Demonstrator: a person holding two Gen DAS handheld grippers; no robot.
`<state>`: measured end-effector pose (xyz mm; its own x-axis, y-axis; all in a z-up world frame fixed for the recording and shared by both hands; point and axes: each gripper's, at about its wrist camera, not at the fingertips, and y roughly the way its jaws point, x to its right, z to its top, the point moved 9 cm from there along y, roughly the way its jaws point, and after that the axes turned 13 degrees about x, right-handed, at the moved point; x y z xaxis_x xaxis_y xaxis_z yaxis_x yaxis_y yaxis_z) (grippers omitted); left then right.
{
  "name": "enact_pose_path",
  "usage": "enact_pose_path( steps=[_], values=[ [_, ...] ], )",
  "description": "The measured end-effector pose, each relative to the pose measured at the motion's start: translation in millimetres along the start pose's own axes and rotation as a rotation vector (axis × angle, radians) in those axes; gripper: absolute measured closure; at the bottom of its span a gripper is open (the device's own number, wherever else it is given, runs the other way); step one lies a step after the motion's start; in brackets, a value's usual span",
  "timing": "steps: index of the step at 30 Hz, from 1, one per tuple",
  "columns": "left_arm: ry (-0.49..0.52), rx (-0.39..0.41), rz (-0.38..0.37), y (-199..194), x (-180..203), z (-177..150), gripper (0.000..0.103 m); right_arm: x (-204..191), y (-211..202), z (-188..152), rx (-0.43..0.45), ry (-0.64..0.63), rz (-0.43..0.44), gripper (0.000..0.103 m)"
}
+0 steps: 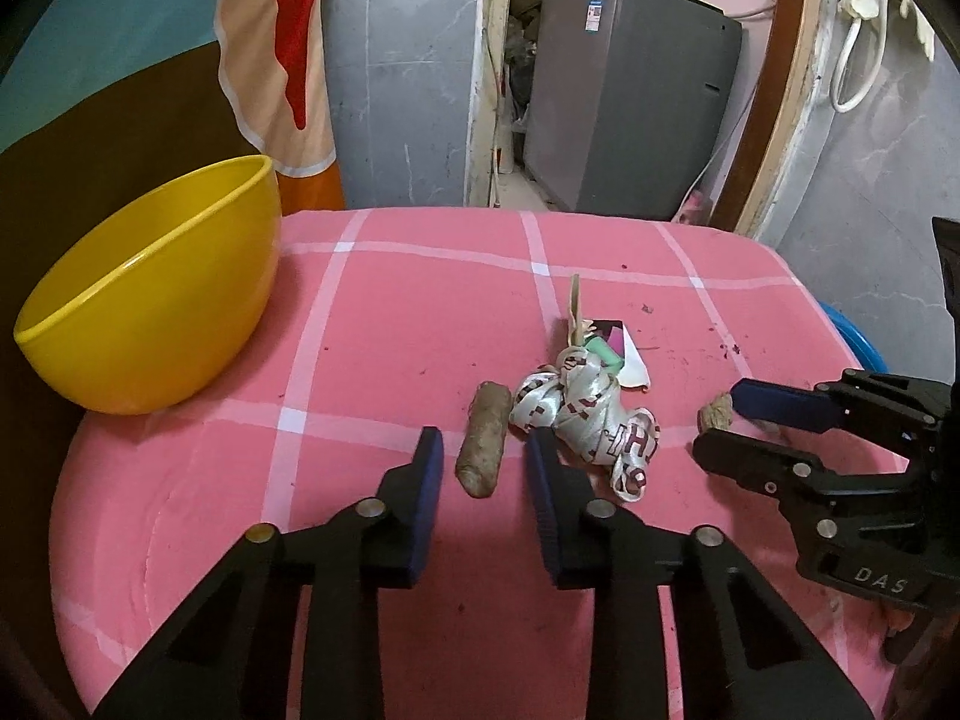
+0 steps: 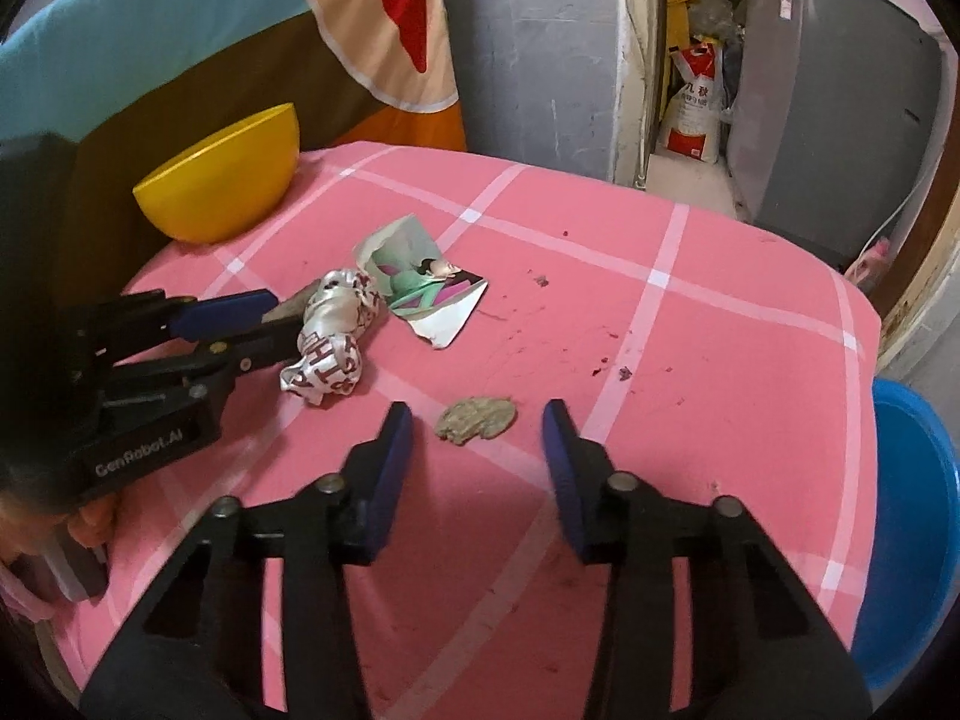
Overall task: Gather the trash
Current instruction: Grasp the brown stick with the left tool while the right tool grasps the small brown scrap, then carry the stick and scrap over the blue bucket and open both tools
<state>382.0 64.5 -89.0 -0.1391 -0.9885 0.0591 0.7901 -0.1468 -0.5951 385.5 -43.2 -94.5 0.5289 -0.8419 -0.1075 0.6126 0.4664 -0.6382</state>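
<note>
The trash lies in a loose cluster near the middle of the pink checked surface (image 1: pixel 390 312): a brown roll (image 1: pixel 483 450), a crumpled ribbon (image 1: pixel 576 414) touching its right side, a torn card (image 2: pixel 435 306) and a thin stick (image 1: pixel 574 300) behind the ribbon, and a flat brown wad (image 2: pixel 477 418) off on its own to the right.

The left claw (image 1: pixel 485 435) is released, its jaws straddling the roll without pressing on it; the right claw (image 2: pixel 475 409) is also released, and wider, with the wad just ahead between its tips.

All of it looks light. The roll seems fairly firm and should take a pinch across its middle, though it may crumble if squeezed hard; the wad is low and thin, so the tips would likely need to scrape down to the cloth and catch its edges. The ribbon is soft and glossy, probably slippery, and best gripped through the thickest bunch; the card is stiff but flat, hard to lift except by its curled corner.

The cloth may bunch under a dragging tip. The yellow bowl (image 1: pixel 150 330) stands at the far left, well apart from the cluster, with bare cloth between; a blue basin (image 2: pixel 912 510) sits below the right edge. The two claws are near each other, so crossing paths is the main risk.
</note>
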Motion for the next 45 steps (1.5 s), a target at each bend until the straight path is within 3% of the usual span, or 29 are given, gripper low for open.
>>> enact_pose_path(
  steps=[4,11,16,23,28,38,45],
  values=[
    [0.015,-0.002,-0.002,0,3,0,0.092,-4,0,0,-0.002,-0.034,-0.001,0.039],
    [0.017,0.014,0.003,-3,6,1,0.092,-4,-3,-1,0.011,-0.015,0.018,0.040],
    [0.011,0.071,0.026,-17,10,3,0.092,-4,-11,3,0.063,-0.004,0.022,0.040],
    [-0.016,0.184,0.039,-43,18,12,0.092,-4,-34,17,0.197,-0.017,-0.009,0.040],
    [-0.053,0.322,0.019,-69,30,29,0.092,1,-62,30,0.328,-0.043,-0.059,0.040],
    [-0.063,0.545,-0.047,-109,76,76,0.092,33,-133,55,0.591,-0.002,-0.135,0.040],
    [-0.047,0.628,-0.109,-120,122,97,0.092,60,-183,59,0.706,-0.018,-0.243,0.040]
  ],
)
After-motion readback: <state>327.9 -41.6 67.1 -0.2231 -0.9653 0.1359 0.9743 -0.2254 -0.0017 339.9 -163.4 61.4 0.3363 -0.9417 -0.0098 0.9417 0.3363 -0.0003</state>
